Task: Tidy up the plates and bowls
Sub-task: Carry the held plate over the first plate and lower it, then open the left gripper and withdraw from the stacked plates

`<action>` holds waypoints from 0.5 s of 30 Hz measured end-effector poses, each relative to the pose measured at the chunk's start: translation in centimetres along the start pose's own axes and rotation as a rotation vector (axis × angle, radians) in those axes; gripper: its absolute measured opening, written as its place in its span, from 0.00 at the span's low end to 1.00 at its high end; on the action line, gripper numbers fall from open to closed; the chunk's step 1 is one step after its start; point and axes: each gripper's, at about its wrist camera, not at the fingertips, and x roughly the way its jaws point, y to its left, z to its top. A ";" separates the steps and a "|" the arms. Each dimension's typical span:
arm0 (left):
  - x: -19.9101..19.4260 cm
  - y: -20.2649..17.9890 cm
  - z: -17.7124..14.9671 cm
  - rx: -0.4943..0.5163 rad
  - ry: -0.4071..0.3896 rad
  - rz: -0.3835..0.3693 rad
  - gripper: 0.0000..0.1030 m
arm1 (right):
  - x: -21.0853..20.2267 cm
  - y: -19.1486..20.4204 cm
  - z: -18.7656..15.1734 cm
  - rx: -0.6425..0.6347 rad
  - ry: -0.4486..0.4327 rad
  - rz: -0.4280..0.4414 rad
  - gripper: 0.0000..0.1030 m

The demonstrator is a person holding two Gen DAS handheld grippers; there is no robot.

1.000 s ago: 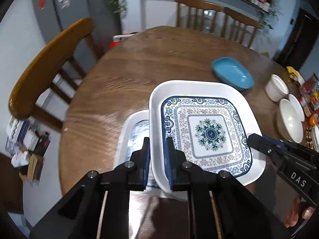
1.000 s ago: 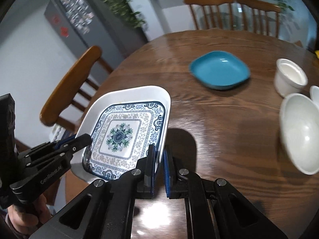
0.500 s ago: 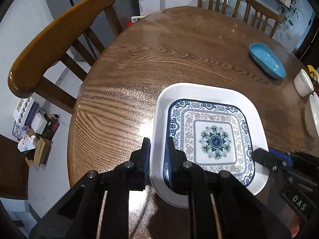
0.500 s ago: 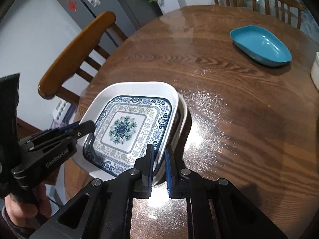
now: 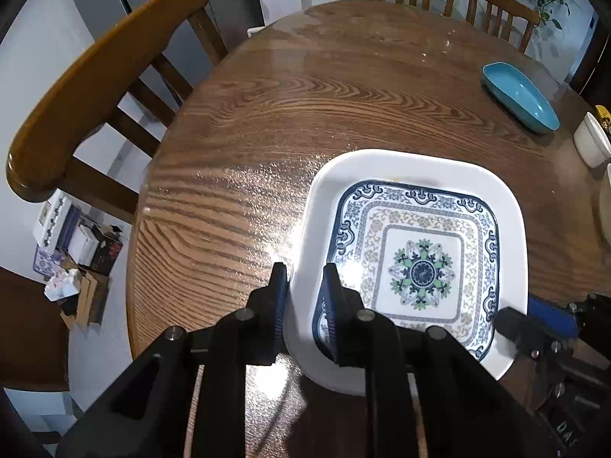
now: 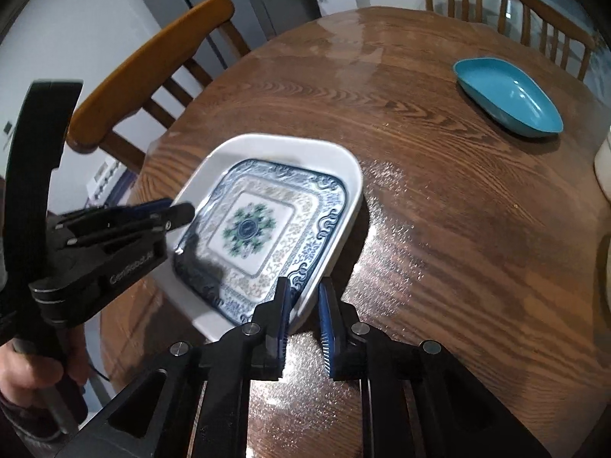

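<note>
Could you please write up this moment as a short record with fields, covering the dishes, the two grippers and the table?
patterned plate: square white plate with blue floral print, lying near the table edge
left gripper: left gripper straddles the plate's rim; jaws have just been opening, pads look slack
right gripper: right gripper at the opposite rim, jaws just opening, a gap beside the rim
blue dish: blue dish empty, far side, apart from the plate
white bowl: white bowl at the right edge, cropped
table: round wooden table
chair: wooden chair beside it

Glossy wood table, glazed ceramic plate
</note>
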 end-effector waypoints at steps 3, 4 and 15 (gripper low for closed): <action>-0.3 0.0 0.0 -0.006 -0.004 -0.001 0.18 | -0.2 0.4 -0.1 -0.029 -0.007 -0.020 0.15; -0.6 0.1 0.0 -0.006 -0.009 0.008 0.22 | -0.4 0.5 -0.2 -0.039 -0.011 -0.027 0.15; -3.7 -1.1 -0.6 0.000 -0.063 0.009 0.67 | -3.7 -1.0 -0.8 -0.049 -0.089 -0.051 0.16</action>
